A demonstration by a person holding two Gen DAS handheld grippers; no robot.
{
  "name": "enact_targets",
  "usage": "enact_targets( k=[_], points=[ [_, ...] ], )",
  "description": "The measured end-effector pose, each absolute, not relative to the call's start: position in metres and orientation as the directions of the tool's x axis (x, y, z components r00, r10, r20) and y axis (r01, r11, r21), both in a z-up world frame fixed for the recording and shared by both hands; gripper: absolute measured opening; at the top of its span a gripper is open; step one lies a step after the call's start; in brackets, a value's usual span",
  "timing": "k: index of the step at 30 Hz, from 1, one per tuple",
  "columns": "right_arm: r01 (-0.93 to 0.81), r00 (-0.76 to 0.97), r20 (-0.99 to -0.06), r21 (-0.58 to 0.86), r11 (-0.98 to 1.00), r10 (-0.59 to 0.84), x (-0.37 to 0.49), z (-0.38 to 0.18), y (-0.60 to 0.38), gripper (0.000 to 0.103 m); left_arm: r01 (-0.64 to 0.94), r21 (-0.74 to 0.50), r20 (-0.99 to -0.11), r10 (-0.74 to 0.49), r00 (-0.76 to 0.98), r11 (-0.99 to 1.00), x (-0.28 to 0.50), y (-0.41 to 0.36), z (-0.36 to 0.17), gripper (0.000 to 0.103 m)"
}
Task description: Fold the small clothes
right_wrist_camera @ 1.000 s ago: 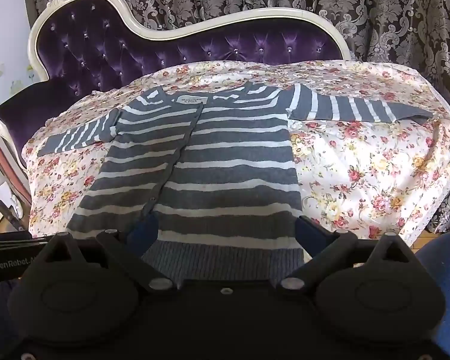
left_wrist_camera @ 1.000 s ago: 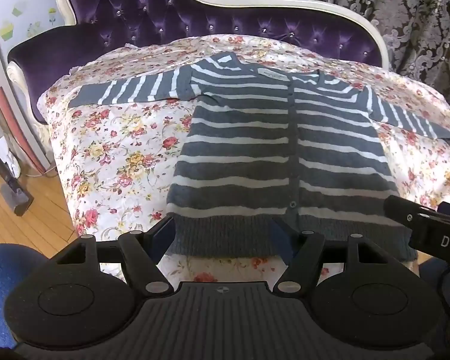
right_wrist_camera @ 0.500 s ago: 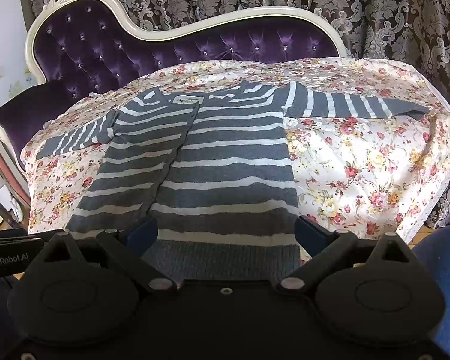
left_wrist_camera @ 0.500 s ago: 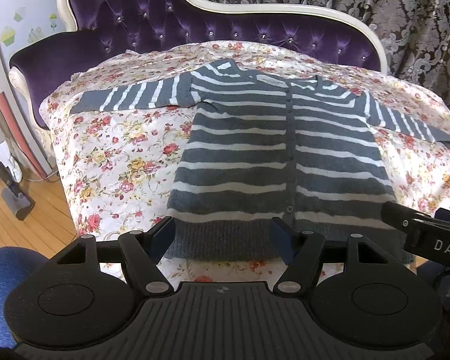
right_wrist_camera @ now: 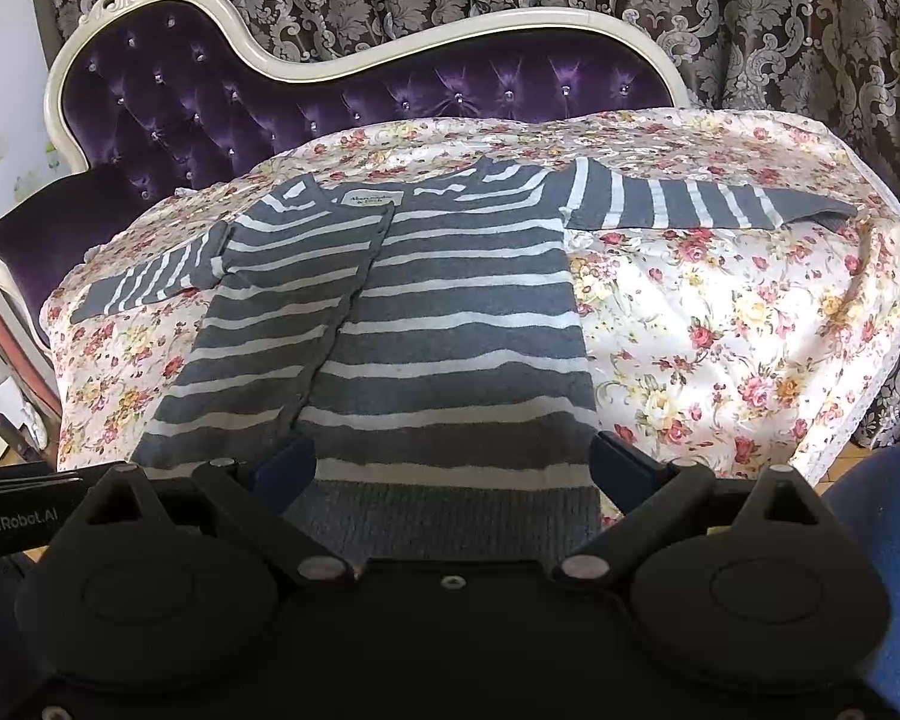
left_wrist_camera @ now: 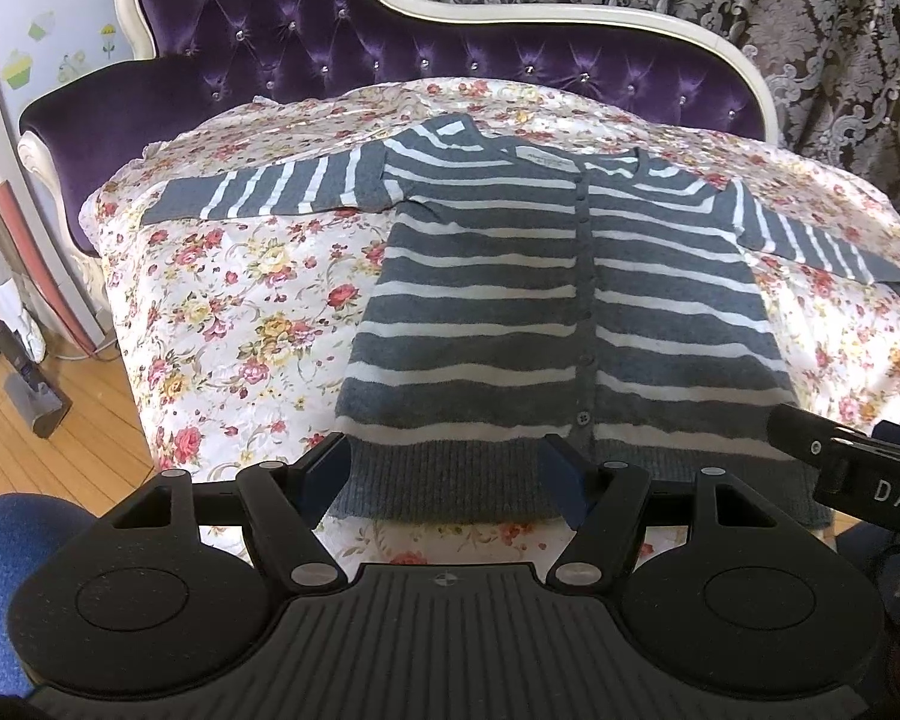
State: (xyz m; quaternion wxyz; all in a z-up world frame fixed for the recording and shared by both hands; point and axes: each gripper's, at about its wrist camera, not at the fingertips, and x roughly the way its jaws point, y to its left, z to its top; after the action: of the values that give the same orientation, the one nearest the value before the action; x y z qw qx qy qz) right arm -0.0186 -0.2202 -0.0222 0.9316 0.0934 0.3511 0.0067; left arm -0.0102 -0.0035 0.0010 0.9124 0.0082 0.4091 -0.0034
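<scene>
Left wrist view: the cardigan (left_wrist_camera: 570, 312) lies flat and buttoned on the floral sheet (left_wrist_camera: 240, 300), sleeves spread out sideways — its ribbed hem sits near the sheet's front edge. Bare sheet flanks both sides of the body. The left gripper (left_wrist_camera: 444, 480) hangs with jaws spread wide over the hem; the right gripper (right_wrist_camera: 453, 468) likewise — neither visibly grips cloth. A purple sofa (right_wrist_camera: 330, 102) backs the sheet.

my left gripper (left_wrist_camera: 444, 483): matte black, ribbed deck, 2 blue fingers (left_wrist_camera: 324, 477), silver screws; right gripper (right_wrist_camera: 453, 468) alike, smooth deck.
</scene>
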Motion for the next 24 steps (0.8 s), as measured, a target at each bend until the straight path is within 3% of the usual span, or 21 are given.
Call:
enact_targets(
  k=[24],
  points=[
    [0.040,0.745,-0.661,0.178,0.983,0.090,-0.0107,-0.0232,-0.2142,0.098,0.009,0.010,-0.746,0.002,0.666,1.000,-0.0053,-0.0049,0.0032,0.067]
  ],
)
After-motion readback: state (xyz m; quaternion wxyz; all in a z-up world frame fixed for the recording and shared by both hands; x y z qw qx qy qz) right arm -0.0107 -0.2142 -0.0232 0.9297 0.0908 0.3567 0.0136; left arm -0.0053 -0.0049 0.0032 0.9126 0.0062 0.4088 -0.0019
